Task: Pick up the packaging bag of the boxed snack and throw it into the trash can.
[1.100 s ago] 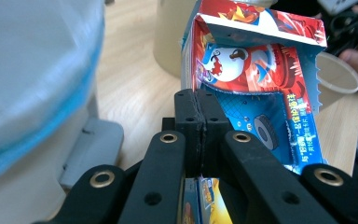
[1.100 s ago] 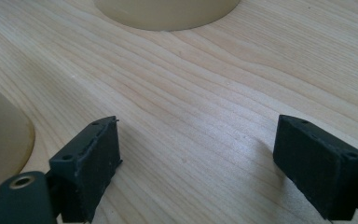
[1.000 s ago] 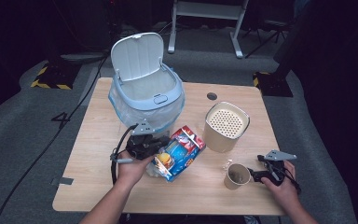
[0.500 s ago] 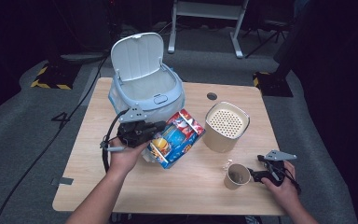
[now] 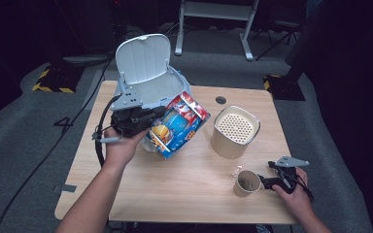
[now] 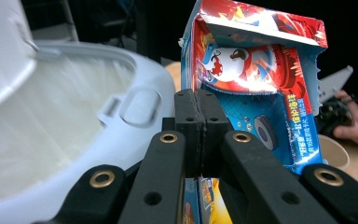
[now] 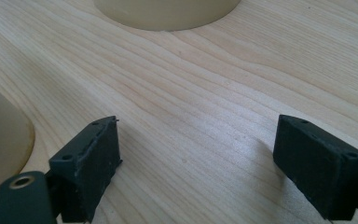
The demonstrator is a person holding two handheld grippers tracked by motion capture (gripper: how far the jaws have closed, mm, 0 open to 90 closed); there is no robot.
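A red-and-blue toy package hangs tilted above the table, right beside the front rim of the white bin, whose lid stands open. My left gripper is shut on the package's thin left edge. In the left gripper view the closed jaws pinch the package, with the bin's rim to the left. My right gripper rests low at the table's front right, open with nothing between its fingers, next to a paper cup.
A beige canister with a perforated top stands right of the package; its base lies ahead of the right gripper. The cup's wall is at that gripper's left. A small dark round spot marks the wooden table.
The left hand has lifted the package off the table, up and back toward the open bin. The right hand and the cup have stayed put.
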